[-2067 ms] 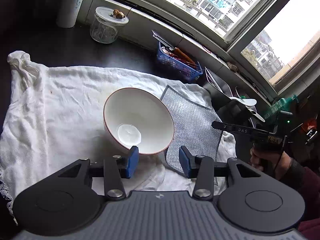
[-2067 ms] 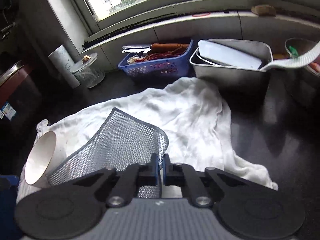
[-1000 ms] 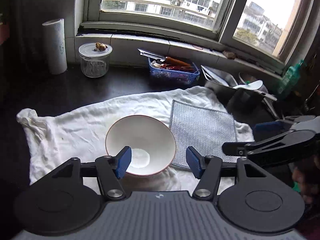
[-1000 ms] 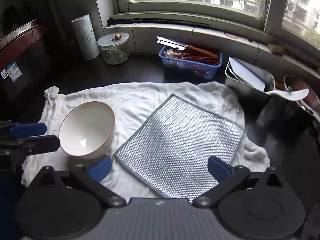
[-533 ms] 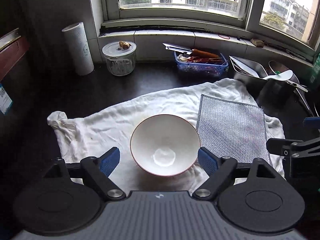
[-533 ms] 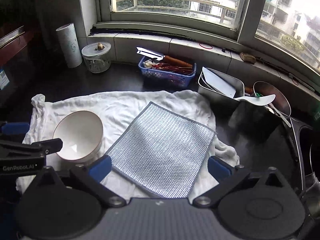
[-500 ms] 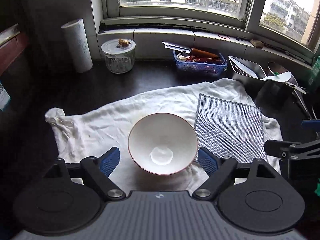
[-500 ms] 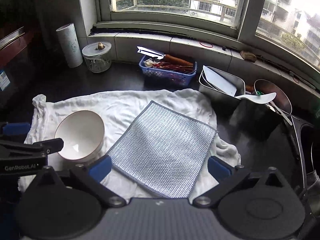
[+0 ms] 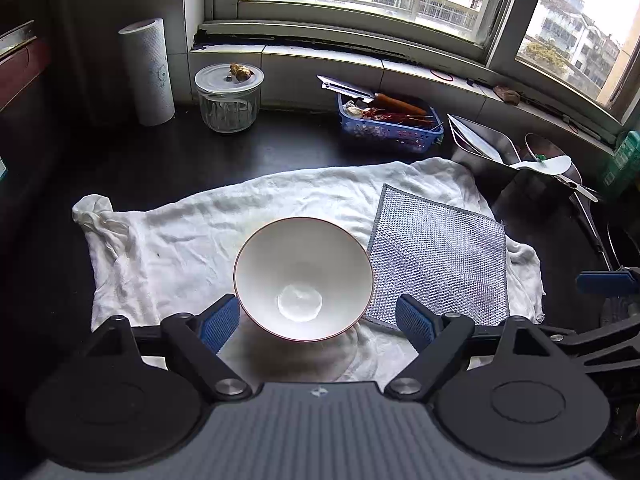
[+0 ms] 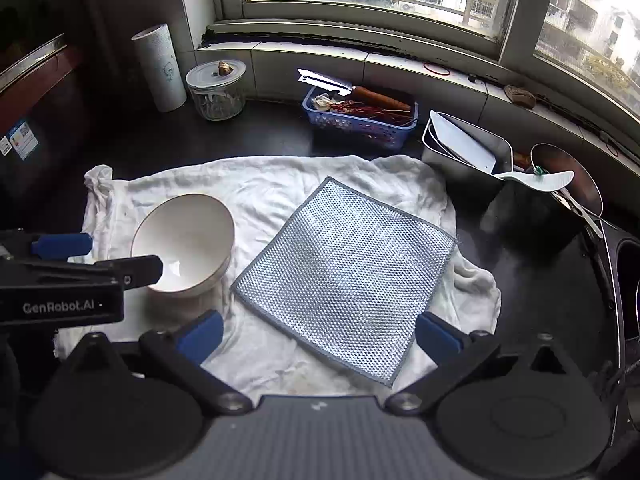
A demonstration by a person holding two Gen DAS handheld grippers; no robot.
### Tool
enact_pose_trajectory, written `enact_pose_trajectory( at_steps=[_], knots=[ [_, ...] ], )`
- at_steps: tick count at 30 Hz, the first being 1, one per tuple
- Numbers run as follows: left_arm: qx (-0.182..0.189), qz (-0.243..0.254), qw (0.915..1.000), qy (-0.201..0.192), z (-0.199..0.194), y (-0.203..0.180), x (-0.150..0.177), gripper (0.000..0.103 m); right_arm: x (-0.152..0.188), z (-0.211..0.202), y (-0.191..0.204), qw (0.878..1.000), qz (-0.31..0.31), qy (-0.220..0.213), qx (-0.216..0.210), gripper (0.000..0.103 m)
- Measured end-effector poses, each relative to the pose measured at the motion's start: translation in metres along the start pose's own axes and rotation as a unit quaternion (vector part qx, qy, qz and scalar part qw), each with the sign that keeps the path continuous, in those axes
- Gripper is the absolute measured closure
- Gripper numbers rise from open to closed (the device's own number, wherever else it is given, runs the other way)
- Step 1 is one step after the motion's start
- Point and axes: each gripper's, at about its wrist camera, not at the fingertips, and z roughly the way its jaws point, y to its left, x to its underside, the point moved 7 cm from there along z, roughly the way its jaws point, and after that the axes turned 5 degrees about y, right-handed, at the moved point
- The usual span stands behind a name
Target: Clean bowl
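A white bowl (image 9: 303, 278) with a thin red rim stands upright on a white cloth (image 9: 176, 240); it also shows in the right wrist view (image 10: 186, 240). A silver mesh scrubbing cloth (image 9: 438, 258) lies flat to its right, and in the right wrist view (image 10: 344, 272) it is in the middle. My left gripper (image 9: 318, 322) is open and empty, its blue pads either side of the bowl's near rim, above it. My right gripper (image 10: 320, 334) is open and empty, held over the near edge of the mesh cloth.
On the dark counter at the back stand a paper roll (image 9: 147, 72), a glass jar (image 9: 228, 98), a blue basket (image 9: 390, 124) with a knife, and a steel tray (image 9: 482, 146). A ladle (image 10: 538, 178) and pans lie at the right.
The right gripper let go of the mesh cloth, which now lies flat. Both grippers opened wide and pulled back and up. The bowl went from tilted to upright.
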Motion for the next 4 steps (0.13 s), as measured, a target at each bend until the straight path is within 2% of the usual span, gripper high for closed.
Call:
enact_pose_trajectory(
  at_steps=[4],
  knots=[
    [-0.004, 0.0, 1.0, -0.002, -0.0003, 0.0032, 0.0036, 0.018, 0.0042, 0.0029, 0.0016, 1.0, 0.0, 0.008, -0.001, 0.001]
  ],
)
